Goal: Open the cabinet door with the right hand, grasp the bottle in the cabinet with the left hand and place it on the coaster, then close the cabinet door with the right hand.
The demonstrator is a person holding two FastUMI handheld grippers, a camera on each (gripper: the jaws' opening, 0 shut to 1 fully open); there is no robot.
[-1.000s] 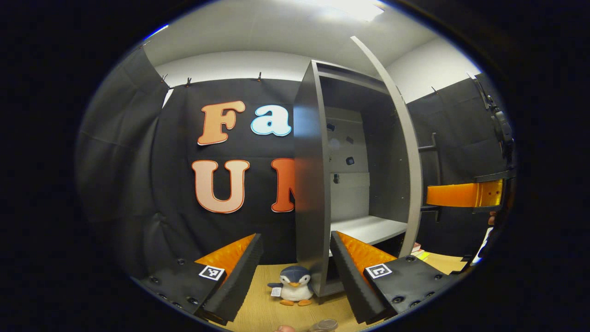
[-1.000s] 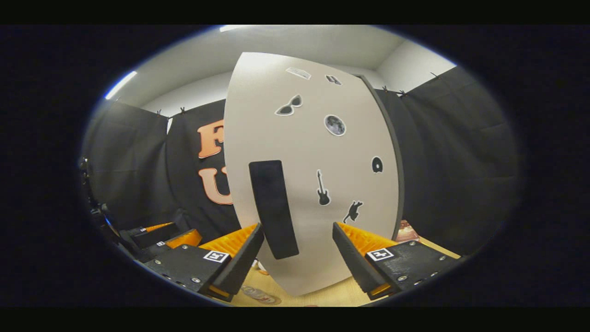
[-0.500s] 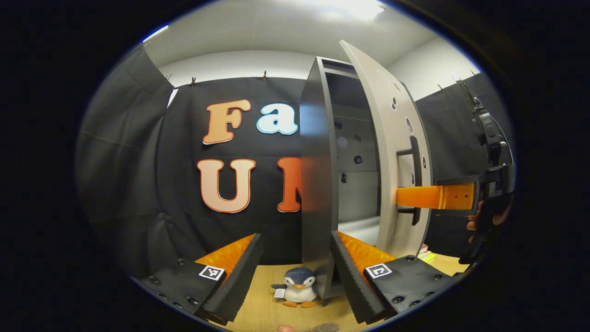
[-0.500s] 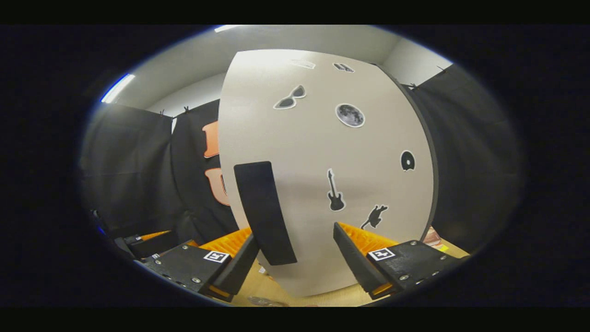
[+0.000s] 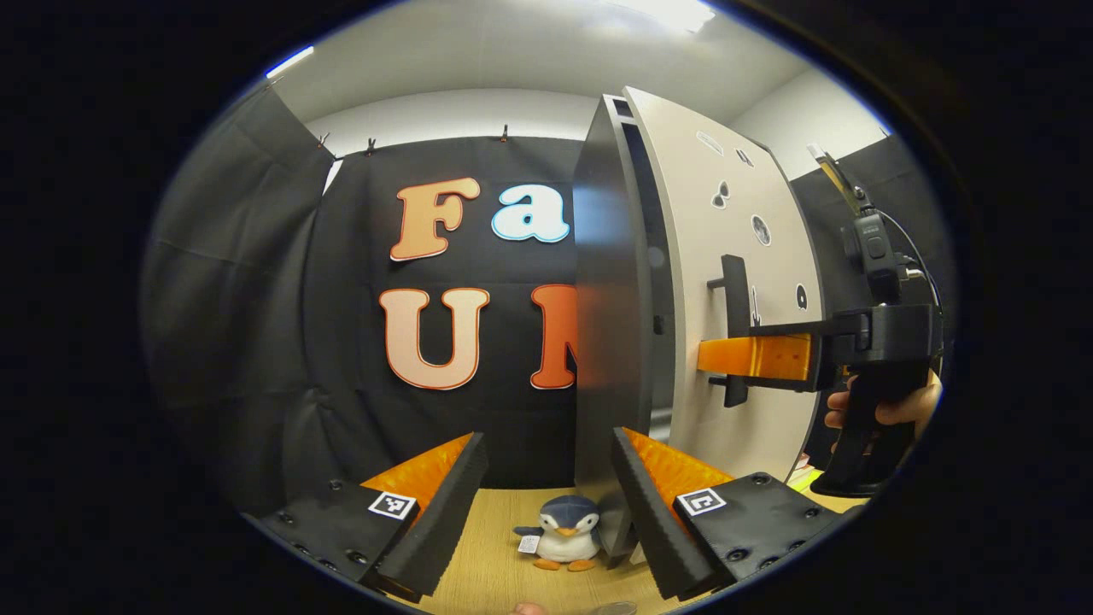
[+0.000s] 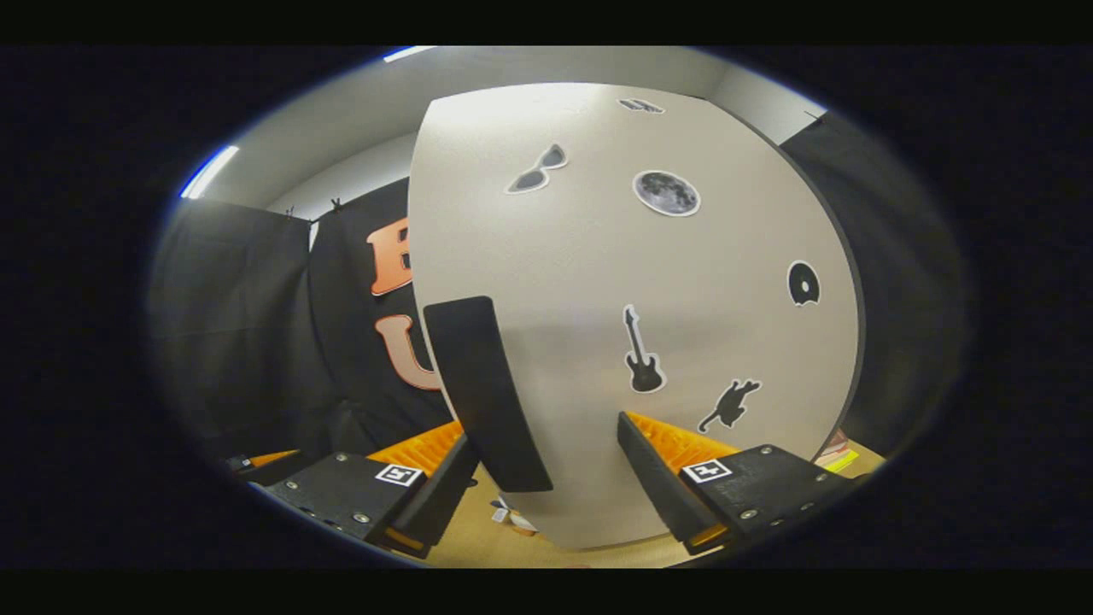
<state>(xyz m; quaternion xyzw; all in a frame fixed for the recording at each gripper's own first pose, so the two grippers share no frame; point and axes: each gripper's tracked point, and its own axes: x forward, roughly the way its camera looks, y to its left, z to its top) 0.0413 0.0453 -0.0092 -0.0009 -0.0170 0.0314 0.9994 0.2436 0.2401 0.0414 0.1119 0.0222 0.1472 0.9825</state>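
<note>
The tall grey cabinet point(image 5: 602, 342) stands on the wooden table, and its pale door point(image 5: 726, 213) with small stickers is nearly shut, leaving a narrow dark gap. In the right gripper view the door point(image 6: 615, 273) is close ahead. My right gripper point(image 6: 546, 431) is open, and the door's black handle point(image 6: 487, 393) stands between its fingers, next to the left one. The left gripper view has that right gripper point(image 5: 713, 357) reaching to the handle point(image 5: 734, 342), held by a hand point(image 5: 888, 410). My left gripper point(image 5: 548, 440) is open and holds nothing, left of the cabinet.
A small plush penguin point(image 5: 564, 531) sits on the table by the cabinet's near corner. A small round clear thing point(image 5: 610, 608) peeks in at the bottom edge. Some flat books point(image 6: 841, 457) lie behind the door's right edge.
The door has swung from wide open to nearly shut, hiding the shelf inside. My right gripper followed it, keeping the handle between its fingers. The left gripper barely moved.
</note>
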